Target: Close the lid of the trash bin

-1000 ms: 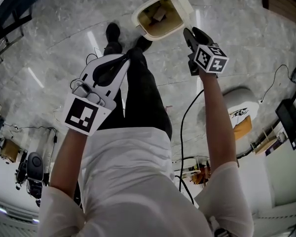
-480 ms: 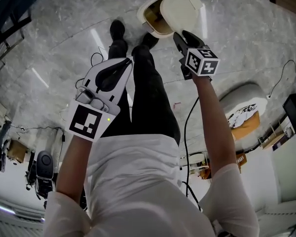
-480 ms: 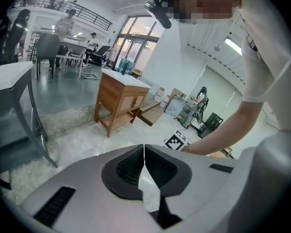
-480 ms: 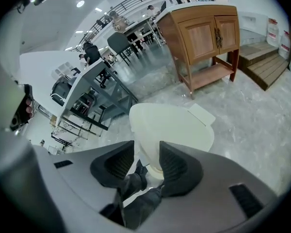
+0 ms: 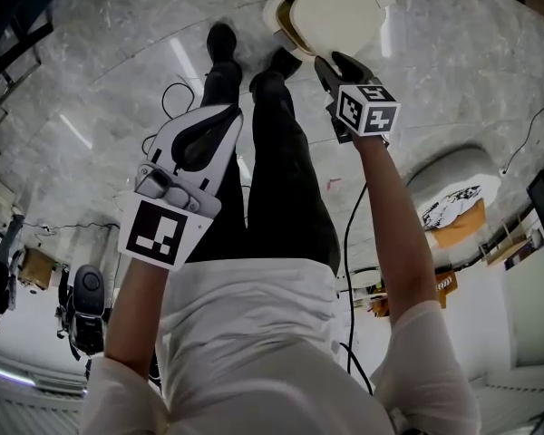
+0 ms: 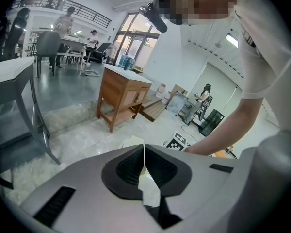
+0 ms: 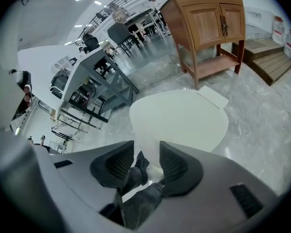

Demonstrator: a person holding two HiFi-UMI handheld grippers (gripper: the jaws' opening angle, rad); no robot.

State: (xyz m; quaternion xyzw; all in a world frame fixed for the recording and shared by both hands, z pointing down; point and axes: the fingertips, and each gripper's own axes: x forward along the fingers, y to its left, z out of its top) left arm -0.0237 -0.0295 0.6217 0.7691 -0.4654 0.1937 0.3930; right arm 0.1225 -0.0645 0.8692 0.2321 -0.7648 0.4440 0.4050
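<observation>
The cream trash bin (image 5: 286,21) stands on the marble floor at the top of the head view, just beyond the person's shoes. Its lid (image 5: 335,12) lies down over the opening, with only a thin dark sliver showing at the left rim. My right gripper (image 5: 332,62) hovers just in front of the bin, its jaws apart with nothing between them. In the right gripper view the pale lid (image 7: 179,118) fills the space past the right gripper (image 7: 146,154). My left gripper (image 5: 234,110) hangs over the person's left leg, shut and empty, its pads meeting in the left gripper (image 6: 144,152) view.
The person's dark-trousered legs and black shoes (image 5: 222,39) stand right next to the bin. A wooden cabinet (image 7: 208,18) sits behind it, with grey tables and chairs (image 7: 94,89) to the left. A black cable (image 5: 349,234) trails on the floor, near a white round object (image 5: 449,193).
The bin's lid has swung down from open to lying over the opening, hiding the rubbish inside. My right gripper has moved a little left and lower beside it. The left gripper sank slightly.
</observation>
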